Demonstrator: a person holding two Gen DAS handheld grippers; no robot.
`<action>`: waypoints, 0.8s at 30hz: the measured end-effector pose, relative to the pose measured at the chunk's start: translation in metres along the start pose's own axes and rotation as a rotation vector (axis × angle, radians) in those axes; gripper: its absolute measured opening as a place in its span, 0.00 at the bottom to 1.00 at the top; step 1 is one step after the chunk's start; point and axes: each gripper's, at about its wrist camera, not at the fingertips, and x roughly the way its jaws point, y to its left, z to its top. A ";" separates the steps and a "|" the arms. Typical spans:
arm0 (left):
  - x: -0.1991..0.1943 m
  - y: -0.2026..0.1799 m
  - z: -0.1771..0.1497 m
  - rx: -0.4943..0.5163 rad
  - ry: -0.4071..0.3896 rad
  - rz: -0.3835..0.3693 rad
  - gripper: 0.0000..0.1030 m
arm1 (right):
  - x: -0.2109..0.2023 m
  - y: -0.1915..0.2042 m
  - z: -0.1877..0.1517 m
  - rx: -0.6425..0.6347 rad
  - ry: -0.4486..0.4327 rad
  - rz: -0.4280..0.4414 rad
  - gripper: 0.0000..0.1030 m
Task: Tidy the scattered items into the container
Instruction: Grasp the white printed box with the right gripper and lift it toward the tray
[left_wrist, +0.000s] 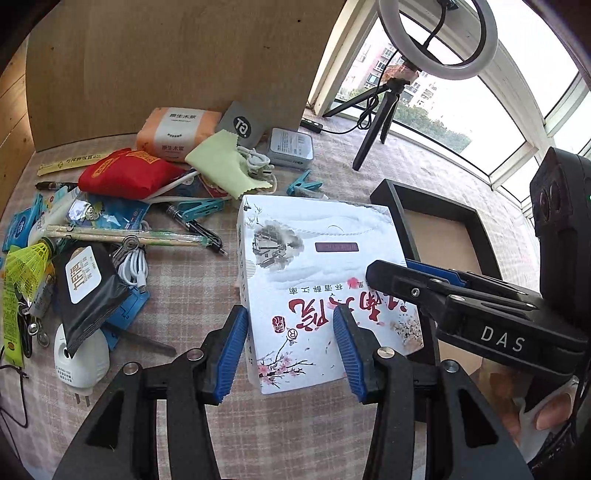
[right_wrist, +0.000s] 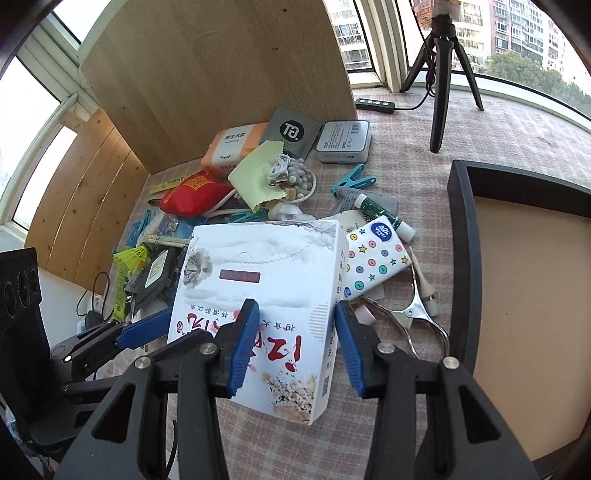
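A white tissue box with ink painting and red characters (left_wrist: 317, 280) is held tilted above the checked cloth; it also shows in the right wrist view (right_wrist: 266, 295). My left gripper (left_wrist: 291, 349) straddles its near left corner, its blue pads (left_wrist: 234, 350) at the box's side and top. My right gripper (right_wrist: 297, 345) straddles the box's right edge, and it shows in the left wrist view (left_wrist: 413, 280) reaching in from the right. The black container with a tan floor (right_wrist: 524, 280) lies to the right; it also shows in the left wrist view (left_wrist: 443, 229).
Scattered items lie behind the box: an orange tissue pack (left_wrist: 173, 133), red pouch (left_wrist: 125, 173), green cloth (left_wrist: 218, 162), grey tin (right_wrist: 343, 142), blue clips (right_wrist: 352, 181), star-print tissue pack (right_wrist: 373, 258), metal tongs (right_wrist: 413, 314), shuttlecock (left_wrist: 27, 258). A tripod (right_wrist: 441, 74) and wooden board (right_wrist: 207, 74) stand behind.
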 end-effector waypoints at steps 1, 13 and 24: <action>-0.001 -0.008 0.001 0.013 -0.002 -0.010 0.44 | -0.008 -0.008 -0.001 0.007 -0.010 -0.005 0.41; 0.035 -0.167 -0.003 0.285 0.079 -0.165 0.44 | -0.108 -0.131 -0.031 0.187 -0.124 -0.147 0.41; 0.050 -0.301 -0.056 0.571 0.188 -0.286 0.44 | -0.189 -0.242 -0.096 0.411 -0.218 -0.317 0.41</action>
